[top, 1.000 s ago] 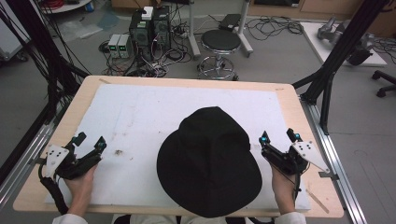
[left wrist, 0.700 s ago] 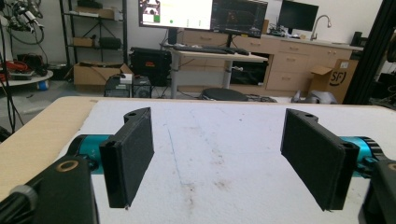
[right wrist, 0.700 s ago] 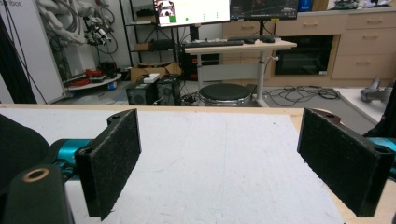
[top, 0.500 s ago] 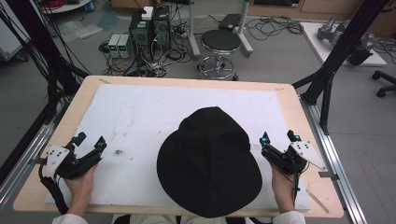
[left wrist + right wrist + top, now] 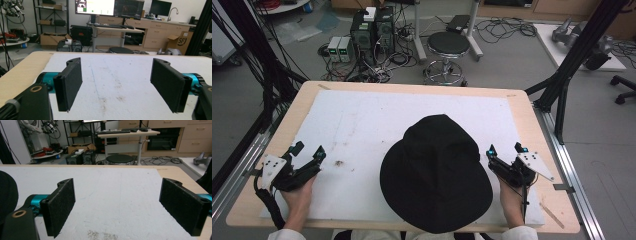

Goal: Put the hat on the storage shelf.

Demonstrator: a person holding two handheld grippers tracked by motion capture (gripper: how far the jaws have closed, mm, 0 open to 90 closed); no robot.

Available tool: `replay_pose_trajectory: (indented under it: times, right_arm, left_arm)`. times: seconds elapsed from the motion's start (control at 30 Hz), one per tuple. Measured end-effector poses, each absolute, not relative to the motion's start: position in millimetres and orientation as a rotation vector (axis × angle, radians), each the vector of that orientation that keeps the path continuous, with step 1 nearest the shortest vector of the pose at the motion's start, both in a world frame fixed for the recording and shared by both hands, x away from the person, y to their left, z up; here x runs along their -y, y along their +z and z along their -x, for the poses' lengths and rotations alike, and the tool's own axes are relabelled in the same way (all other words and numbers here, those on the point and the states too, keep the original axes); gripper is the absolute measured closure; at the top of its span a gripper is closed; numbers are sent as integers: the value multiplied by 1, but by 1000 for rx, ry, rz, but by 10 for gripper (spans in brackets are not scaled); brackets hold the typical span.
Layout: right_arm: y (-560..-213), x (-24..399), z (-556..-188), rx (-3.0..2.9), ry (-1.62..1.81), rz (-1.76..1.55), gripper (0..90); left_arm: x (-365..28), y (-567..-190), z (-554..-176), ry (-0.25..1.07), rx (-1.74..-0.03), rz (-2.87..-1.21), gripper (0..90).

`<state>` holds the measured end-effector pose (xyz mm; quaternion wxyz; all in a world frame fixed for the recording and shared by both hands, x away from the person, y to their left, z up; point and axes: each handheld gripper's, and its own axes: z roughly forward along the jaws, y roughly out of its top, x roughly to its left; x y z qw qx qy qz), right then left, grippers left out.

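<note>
1. The left claw [image 5: 307,152] rests near the left edge of the desk [image 5: 532,125], its jaws set wide apart with nothing between them; the left gripper view shows bare white foam mat [image 5: 120,75] running between the two black pads.
2. The right claw [image 5: 504,150] sits near the right edge, jaws likewise spread wide and empty, pointing away from the person toward the far side of the mat.
3. The nearest thing to either claw is a small dark stain [image 5: 338,163] on the mat, just beside the left claw, toward the middle of the desk and slightly ahead of its tips. It may be a smudge or a bit of debris (the view is too coarse to tell), and it has no clear long axis.
4. A black bucket hat [image 5: 436,172], worn by the person, hides the near middle of the mat in the high view.
5. The left hand is by far the nearer to the mark; the right claw lies well apart from it, across the hat.
</note>
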<state>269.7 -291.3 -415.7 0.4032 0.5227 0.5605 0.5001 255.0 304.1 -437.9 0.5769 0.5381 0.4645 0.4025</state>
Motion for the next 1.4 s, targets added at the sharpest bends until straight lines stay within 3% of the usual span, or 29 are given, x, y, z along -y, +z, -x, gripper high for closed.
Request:
replay_pose_trajectory:
  times: [1.4]
  right_arm:
    - [-417, 295, -268, -1415, 1259, -1335, 125]
  left_arm:
    - [-304, -438, -255, 935, -1087, -1261, 256]
